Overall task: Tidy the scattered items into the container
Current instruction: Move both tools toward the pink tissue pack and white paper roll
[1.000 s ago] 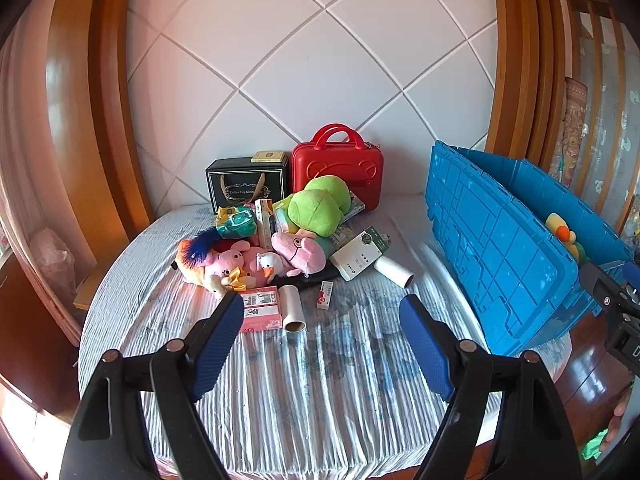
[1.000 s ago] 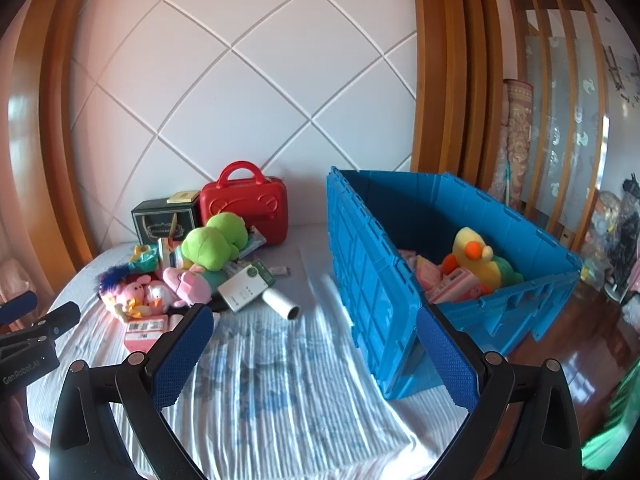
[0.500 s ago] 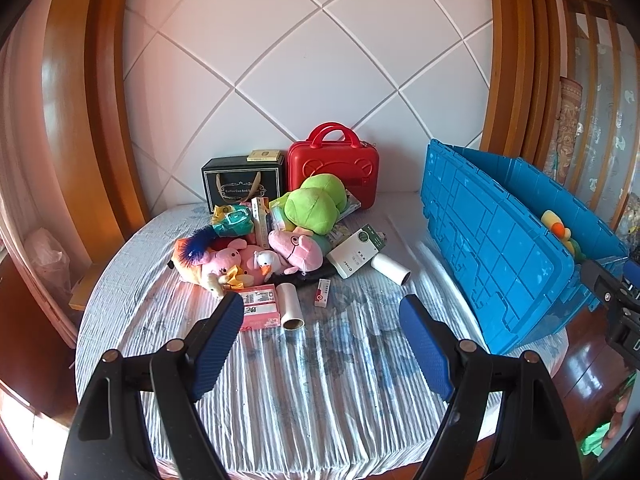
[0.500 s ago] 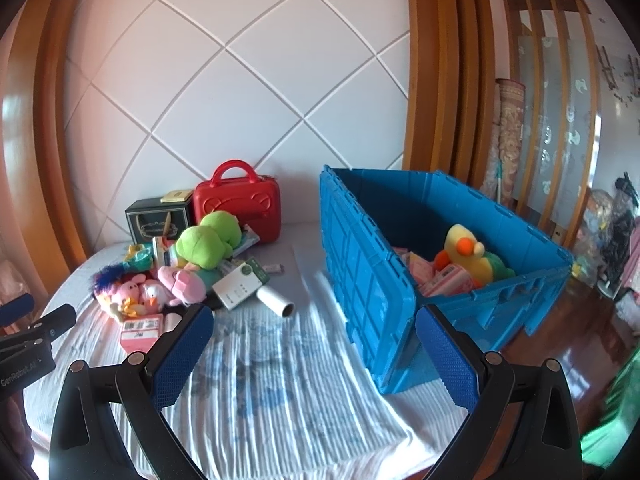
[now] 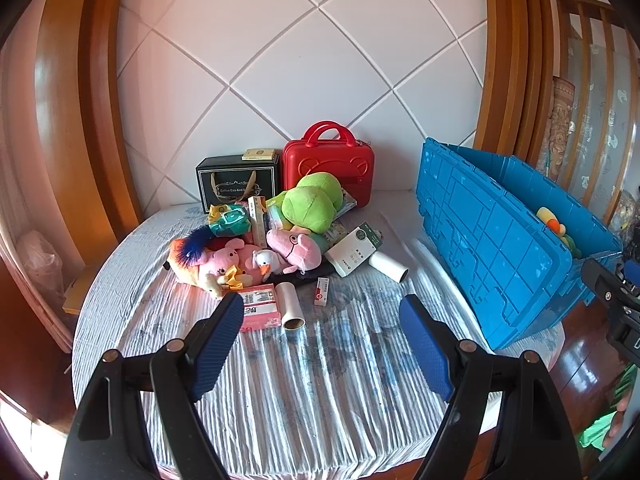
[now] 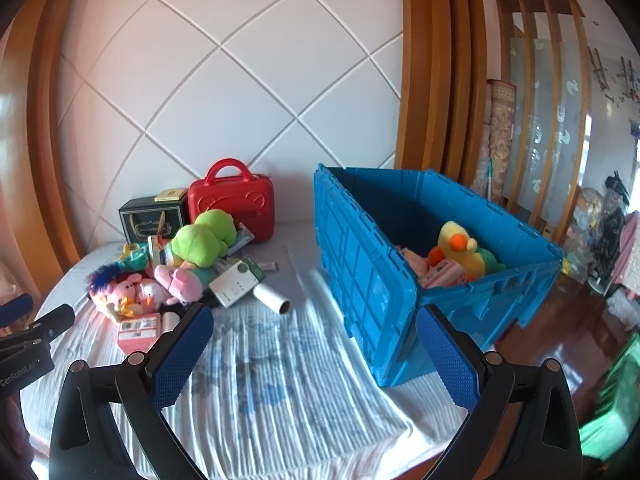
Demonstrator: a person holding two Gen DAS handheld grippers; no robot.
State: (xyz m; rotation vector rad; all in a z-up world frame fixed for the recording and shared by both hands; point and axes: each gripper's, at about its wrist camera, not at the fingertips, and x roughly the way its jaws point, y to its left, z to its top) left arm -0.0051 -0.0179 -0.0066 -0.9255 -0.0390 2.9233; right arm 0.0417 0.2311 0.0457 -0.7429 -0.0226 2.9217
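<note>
A heap of items lies on the striped bedspread: a green plush (image 5: 314, 202), pink plush toys (image 5: 294, 245), a pink box (image 5: 260, 306), two white rolls (image 5: 291, 310) (image 5: 388, 266) and a white box (image 5: 354, 254). The blue crate (image 6: 400, 276) stands at the right and holds a yellow duck plush (image 6: 460, 250) and pink packets. My left gripper (image 5: 322, 312) hangs open above the bedspread, short of the heap, nothing between its fingers. My right gripper (image 6: 314, 328) is open too, hovering by the crate's near corner.
A red case (image 5: 329, 168) and a black gift box (image 5: 238, 184) stand against the white quilted headboard (image 5: 300, 60). Wooden posts flank it. The bed's edge drops to a dark wooden floor (image 6: 568, 328) at the right, with green cloth below.
Both views have shifted slightly, so the heap and crate sit a little further off. Both grippers stay open and empty.
</note>
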